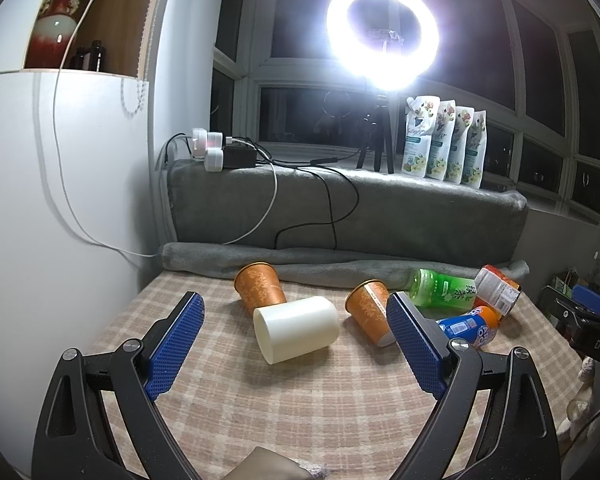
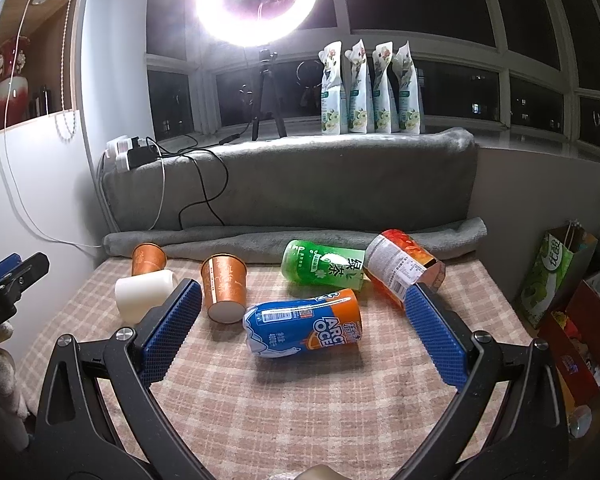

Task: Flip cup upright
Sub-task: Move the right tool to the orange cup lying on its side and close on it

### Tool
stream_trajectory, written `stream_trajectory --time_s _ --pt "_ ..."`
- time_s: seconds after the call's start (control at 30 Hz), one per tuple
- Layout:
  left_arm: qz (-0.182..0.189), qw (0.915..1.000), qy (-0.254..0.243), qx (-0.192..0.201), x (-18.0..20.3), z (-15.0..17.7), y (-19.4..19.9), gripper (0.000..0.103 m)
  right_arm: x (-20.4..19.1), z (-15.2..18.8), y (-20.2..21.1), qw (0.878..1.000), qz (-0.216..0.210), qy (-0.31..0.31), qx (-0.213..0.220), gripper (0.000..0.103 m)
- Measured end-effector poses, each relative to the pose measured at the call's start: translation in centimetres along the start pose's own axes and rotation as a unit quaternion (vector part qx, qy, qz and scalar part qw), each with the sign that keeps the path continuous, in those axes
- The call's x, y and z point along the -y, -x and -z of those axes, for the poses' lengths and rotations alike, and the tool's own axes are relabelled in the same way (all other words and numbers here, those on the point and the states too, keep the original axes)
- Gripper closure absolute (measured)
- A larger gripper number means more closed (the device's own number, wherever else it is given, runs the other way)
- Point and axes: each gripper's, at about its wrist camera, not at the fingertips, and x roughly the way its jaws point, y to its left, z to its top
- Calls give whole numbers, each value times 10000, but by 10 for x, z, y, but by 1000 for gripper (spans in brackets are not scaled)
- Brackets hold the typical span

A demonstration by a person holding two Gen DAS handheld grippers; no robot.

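Both grippers, left (image 1: 296,344) and right (image 2: 300,328), stand spread wide and hold nothing. The white cup (image 1: 296,328) lies on its side near the table's (image 1: 300,408) far-left corner, touching an orange cup (image 1: 260,286). Risk: the smooth cup may roll away or knock that neighbour during the grasp.

On the table (image 2: 300,420), two paper cups (image 2: 224,292) lay on their sides near the back left corner, a plain cup (image 2: 144,294) touching the leftmost one. Three bottles (image 2: 304,328) lay toward the back right. A rolled blanket (image 2: 260,240) ran along the back edge.
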Motion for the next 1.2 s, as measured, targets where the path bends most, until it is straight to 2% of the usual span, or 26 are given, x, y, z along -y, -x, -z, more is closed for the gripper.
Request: stream_trajectory --time_s 0.4,0.6,0.8,0.97,1.2 --pt "96 9996 152 -218 -12 7 -8 11 -6 -16 -37 9986 -342 116 -374 0" --pt "150 9978 396 -511 -25 17 -14 11 -18 -27 -77 9936 -690 293 -847 0" --pt "89 9963 471 -715 -34 29 -14 11 -44 -36 -134 9757 -1225 583 -1721 0" --pt "23 9948 603 -825 -45 35 -14 11 -62 -34 -177 9605 -1397 547 -2342 0" --pt "-43 9931 759 -888 -58 39 -13 11 -81 -25 -225 9423 -1384 637 -2982 4"
